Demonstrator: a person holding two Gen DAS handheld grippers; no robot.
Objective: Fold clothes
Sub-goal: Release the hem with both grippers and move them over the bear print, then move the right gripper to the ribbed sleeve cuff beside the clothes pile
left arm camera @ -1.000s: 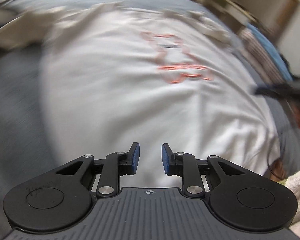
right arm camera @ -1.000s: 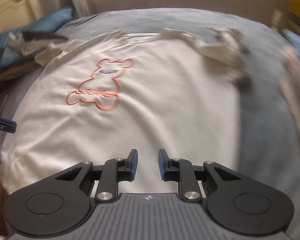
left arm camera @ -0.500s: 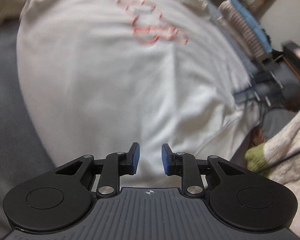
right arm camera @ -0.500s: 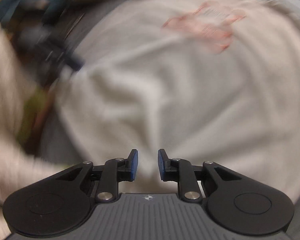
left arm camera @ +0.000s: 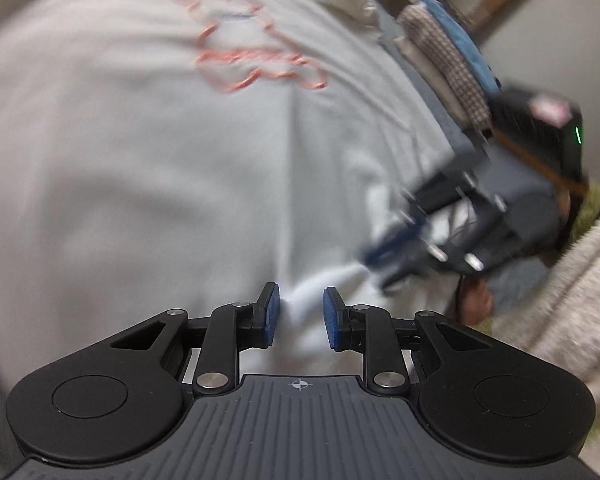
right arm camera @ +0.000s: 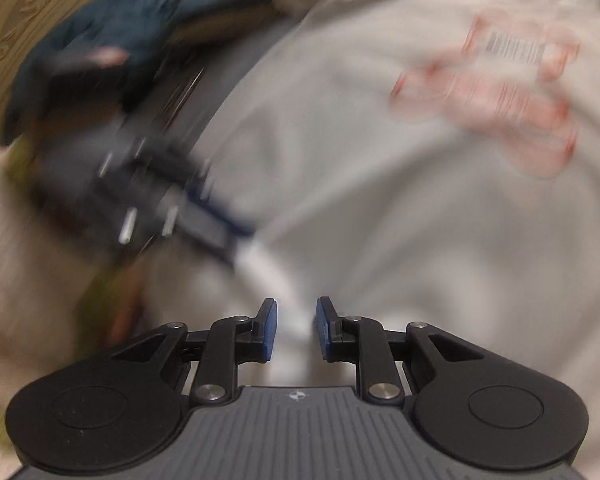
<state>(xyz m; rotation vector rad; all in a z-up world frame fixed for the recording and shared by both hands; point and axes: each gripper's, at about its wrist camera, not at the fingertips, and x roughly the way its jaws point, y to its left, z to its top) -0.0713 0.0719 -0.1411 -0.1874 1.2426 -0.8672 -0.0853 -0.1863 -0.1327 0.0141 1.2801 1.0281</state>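
Observation:
A white T-shirt (left arm camera: pixel 140 160) with a red bear outline (left arm camera: pixel 256 40) lies spread flat on a bed. My left gripper (left arm camera: pixel 298 314) is open low over the shirt's near hem, and a raised ridge of white cloth runs between its blue pads. Just to its right in that view, the blurred right gripper (left arm camera: pixel 384 256) points at the same hem. In the right wrist view the right gripper (right arm camera: pixel 296 326) is open too, with a white fold (right arm camera: pixel 268 268) of the T-shirt (right arm camera: pixel 380 220) between its pads. The left gripper (right arm camera: pixel 220 224) shows blurred at left.
A stack of folded clothes (left arm camera: pixel 448 64) sits beyond the shirt's right side. A person's fuzzy cream sleeve (left arm camera: pixel 560 280) fills the right edge. Dark teal cloth (right arm camera: pixel 112 28) and a carved wooden board (right arm camera: pixel 40 0) lie at upper left in the right wrist view.
Both grippers have come down from over the shirt's middle to its near hem and drawn close together. A ridge of hem now lies between each pair of pads. Neither has shut.

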